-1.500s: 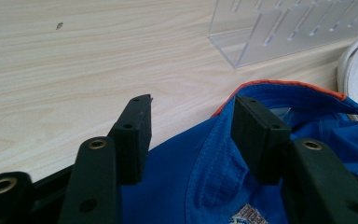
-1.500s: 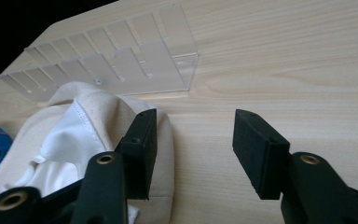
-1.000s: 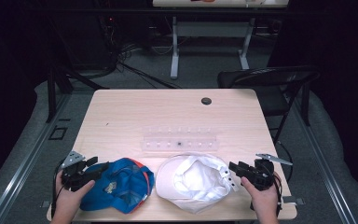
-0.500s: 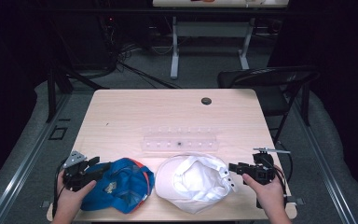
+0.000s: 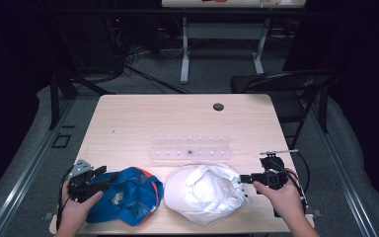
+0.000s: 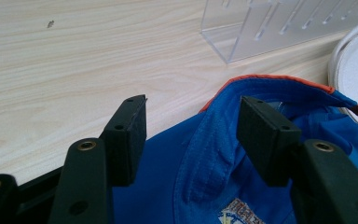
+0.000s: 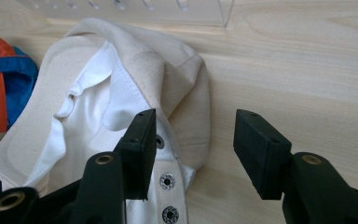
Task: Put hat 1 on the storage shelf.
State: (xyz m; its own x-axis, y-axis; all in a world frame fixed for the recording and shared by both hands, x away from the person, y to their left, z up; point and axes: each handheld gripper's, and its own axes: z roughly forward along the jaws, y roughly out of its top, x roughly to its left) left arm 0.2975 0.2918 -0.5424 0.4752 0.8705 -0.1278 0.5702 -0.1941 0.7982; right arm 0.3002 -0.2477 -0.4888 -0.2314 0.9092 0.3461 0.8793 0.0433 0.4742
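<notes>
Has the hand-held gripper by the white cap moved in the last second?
Yes. The right hand-held gripper has drawn slightly back from the white fabric cap, toward the wooden table's right edge, its jaws opening.

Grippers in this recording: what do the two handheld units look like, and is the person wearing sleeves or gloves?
Both are black two-jaw tools. The left gripper carries a grey three-cornered plate; the right gripper has a thin rod on top and a black cable trailing. Up close the jaws are flat rectangular black blocks on arms with brass-ringed holes. No sleeves or gloves show.

A blue cap (image 5: 128, 193) with orange trim, a white cap (image 5: 205, 192), a pale wood table (image 5: 143, 123).
</notes>
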